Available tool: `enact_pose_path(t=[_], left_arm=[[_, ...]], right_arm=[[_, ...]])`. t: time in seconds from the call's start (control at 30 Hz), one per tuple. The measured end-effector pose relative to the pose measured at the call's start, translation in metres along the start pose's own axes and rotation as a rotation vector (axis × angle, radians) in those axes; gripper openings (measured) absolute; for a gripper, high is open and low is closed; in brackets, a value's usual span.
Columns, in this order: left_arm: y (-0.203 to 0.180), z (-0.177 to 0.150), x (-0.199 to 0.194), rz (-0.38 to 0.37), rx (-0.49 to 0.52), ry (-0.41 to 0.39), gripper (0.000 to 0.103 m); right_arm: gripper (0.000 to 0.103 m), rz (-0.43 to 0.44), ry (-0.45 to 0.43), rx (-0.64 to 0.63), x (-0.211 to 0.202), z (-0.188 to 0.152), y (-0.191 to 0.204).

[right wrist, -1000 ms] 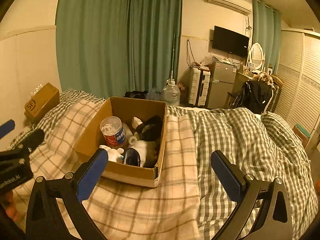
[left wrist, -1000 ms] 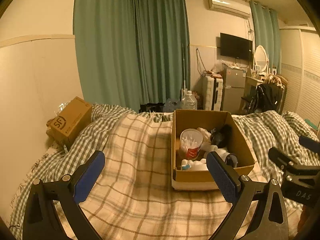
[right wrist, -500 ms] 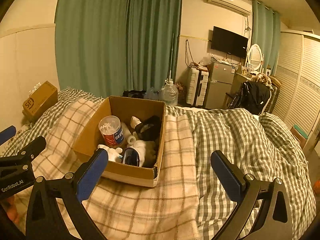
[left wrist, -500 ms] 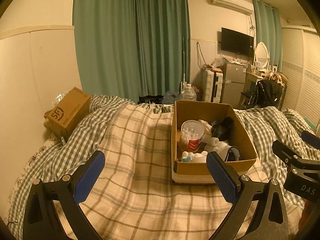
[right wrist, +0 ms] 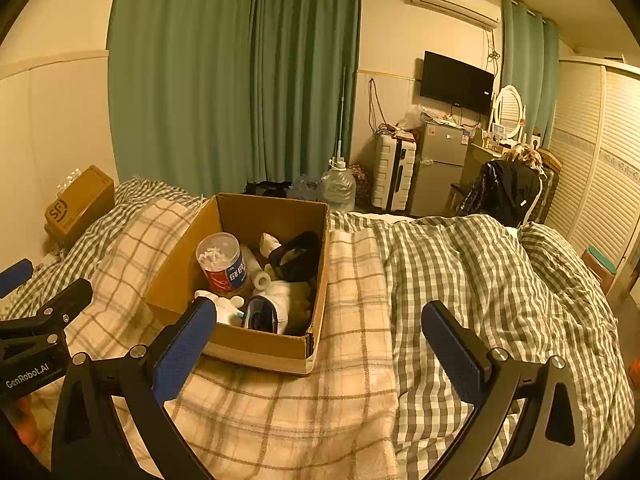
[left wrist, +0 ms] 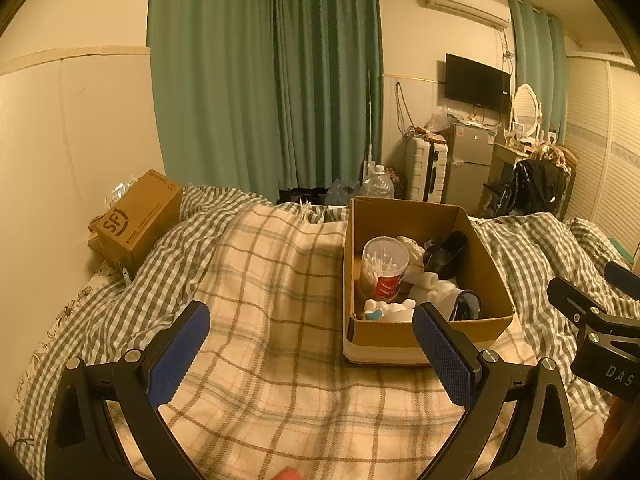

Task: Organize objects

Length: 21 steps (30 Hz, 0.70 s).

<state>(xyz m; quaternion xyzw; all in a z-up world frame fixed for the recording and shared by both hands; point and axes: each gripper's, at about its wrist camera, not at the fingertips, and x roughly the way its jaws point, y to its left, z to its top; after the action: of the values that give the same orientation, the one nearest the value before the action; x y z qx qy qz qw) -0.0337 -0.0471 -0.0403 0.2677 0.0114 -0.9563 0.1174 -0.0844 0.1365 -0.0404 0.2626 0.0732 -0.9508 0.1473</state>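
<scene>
Cardboard box [left wrist: 424, 332] of toiletries, including a cotton-swab tub [left wrist: 383, 266], sits on a plaid blanket [left wrist: 280, 280]; left gripper [left wrist: 310, 344] and right gripper [right wrist: 320, 344] hover nearby, jaws spread, empty.

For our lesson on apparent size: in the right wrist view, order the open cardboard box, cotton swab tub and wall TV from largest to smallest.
1. open cardboard box
2. wall TV
3. cotton swab tub
TV and tub look close; the TV is much farther away.

place: home bedroom | cues: checked bedding [right wrist: 460, 272], green curtains [right wrist: 240, 72], wall TV [right wrist: 456, 80], small fridge [right wrist: 438, 160]
</scene>
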Motion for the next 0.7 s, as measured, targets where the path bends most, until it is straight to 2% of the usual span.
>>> enact_pose_path(t=[0.7], left_arm=[[-0.0012, -0.0002, 0.0004, 0.006, 0.001, 0.011, 0.103]], right_arm=[[0.103, 0.001, -0.002, 0.0, -0.0005, 0.0001, -0.0003]])
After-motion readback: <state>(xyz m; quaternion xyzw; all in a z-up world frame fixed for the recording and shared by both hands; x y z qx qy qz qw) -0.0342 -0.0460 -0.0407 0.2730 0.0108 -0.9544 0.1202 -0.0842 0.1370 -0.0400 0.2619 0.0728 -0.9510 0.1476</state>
